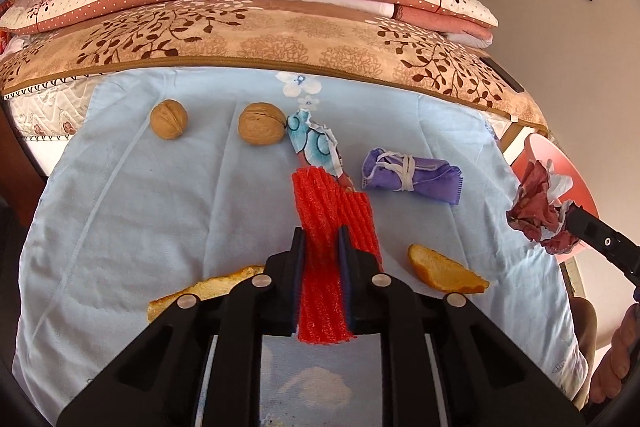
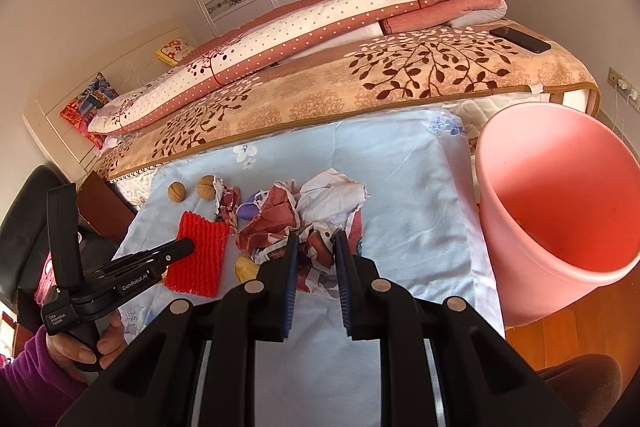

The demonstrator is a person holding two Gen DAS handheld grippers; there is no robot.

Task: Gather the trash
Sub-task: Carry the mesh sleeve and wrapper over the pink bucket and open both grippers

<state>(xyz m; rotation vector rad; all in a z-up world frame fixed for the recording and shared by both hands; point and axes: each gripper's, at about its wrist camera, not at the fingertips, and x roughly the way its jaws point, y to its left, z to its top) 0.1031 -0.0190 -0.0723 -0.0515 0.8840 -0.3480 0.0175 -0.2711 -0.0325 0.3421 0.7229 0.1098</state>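
Note:
My left gripper point(image 1: 320, 239) is shut on a red foam net sleeve point(image 1: 324, 267), held just above the light blue cloth point(image 1: 160, 195); the sleeve also shows in the right wrist view point(image 2: 198, 255). My right gripper point(image 2: 316, 241) is shut on a crumpled red-and-white paper wad point(image 2: 304, 215), seen in the left wrist view point(image 1: 538, 207) near the pink bin's rim. The pink bin point(image 2: 560, 211) stands open to the right of the cloth. On the cloth lie two walnuts point(image 1: 169, 119) point(image 1: 262, 123), a crumpled blue patterned wrapper point(image 1: 316, 143), a purple rolled cloth tied with white string point(image 1: 412, 177) and two orange peel pieces point(image 1: 444, 271) point(image 1: 204, 289).
A bed with a brown leaf-pattern blanket point(image 2: 360, 87) and folded quilts point(image 2: 300, 23) runs behind the cloth. A dark phone point(image 2: 520, 40) lies on the blanket's right end. A dark chair point(image 2: 24, 227) is at the left. Wood floor point(image 2: 560, 339) shows under the bin.

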